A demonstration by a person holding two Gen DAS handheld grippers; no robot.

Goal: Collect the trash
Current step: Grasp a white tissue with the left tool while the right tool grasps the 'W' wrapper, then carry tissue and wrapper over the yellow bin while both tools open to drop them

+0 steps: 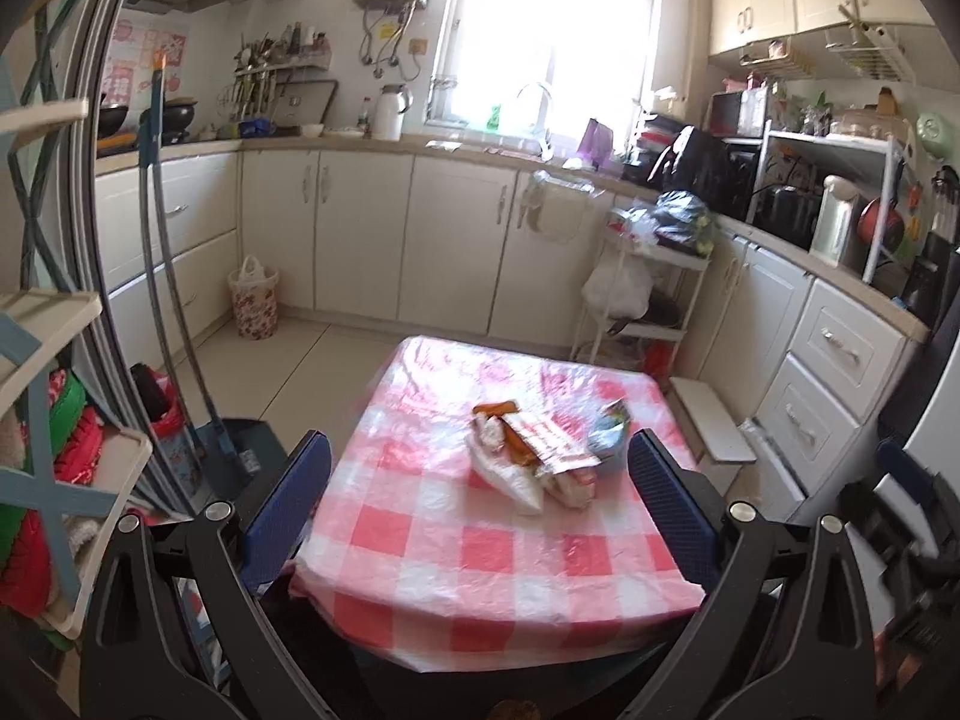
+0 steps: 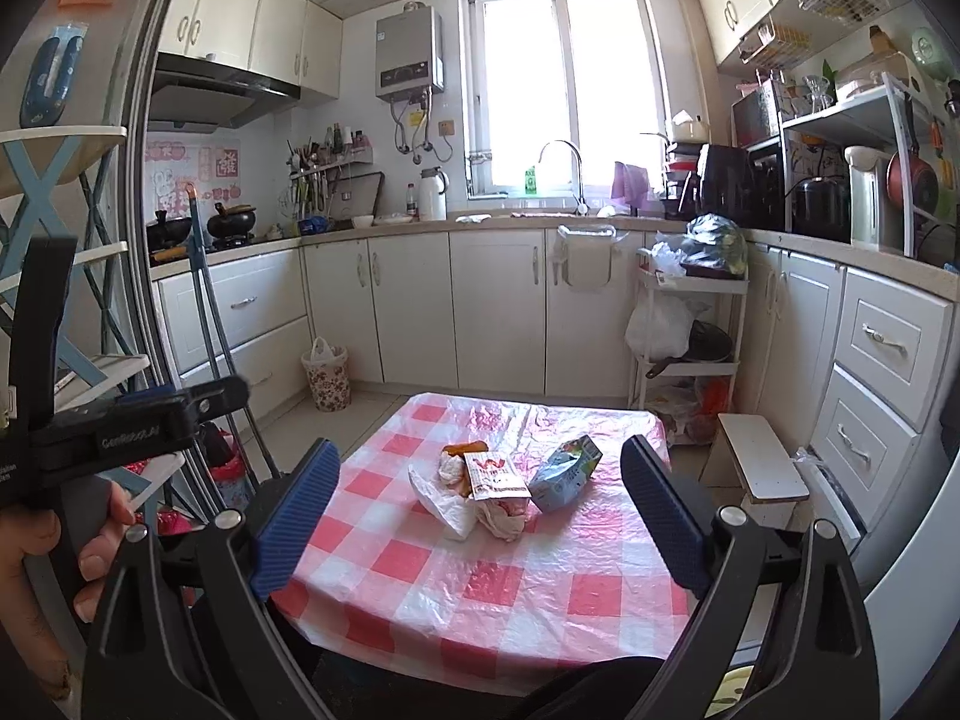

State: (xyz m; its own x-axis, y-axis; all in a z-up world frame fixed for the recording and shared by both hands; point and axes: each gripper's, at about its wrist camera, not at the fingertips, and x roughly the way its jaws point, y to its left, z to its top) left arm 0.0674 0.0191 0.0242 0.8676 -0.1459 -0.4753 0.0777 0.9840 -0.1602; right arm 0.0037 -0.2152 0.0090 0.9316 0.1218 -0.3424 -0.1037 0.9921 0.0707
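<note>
**A:** What room is this?

**B:** A kitchen with white cupboards and a bright window (image 1: 552, 30) at the far wall. A small table (image 1: 420, 540) with a pink and white checked cloth stands in the middle.

**A:** What does the left camera see?

**B:** The left gripper (image 1: 480, 480) has its two blue fingers (image 1: 288, 498) wide apart, holding nothing. It is up above the near edge of the table. The trash pile (image 1: 528, 456) lies on the cloth between the fingers, farther off. A flowery bin (image 1: 253, 303) stands on the floor at the far left.

**A:** And the right camera?

**B:** The right gripper (image 2: 480, 498) is wide open too, and empty. The trash is in the middle of the table: a crumpled white bag (image 2: 444, 498), a red and white wrapper (image 2: 497, 475) on top, and a blue carton (image 2: 567, 468) just to the right. At the left, a hand (image 2: 54, 552) holds the other gripper.
</note>
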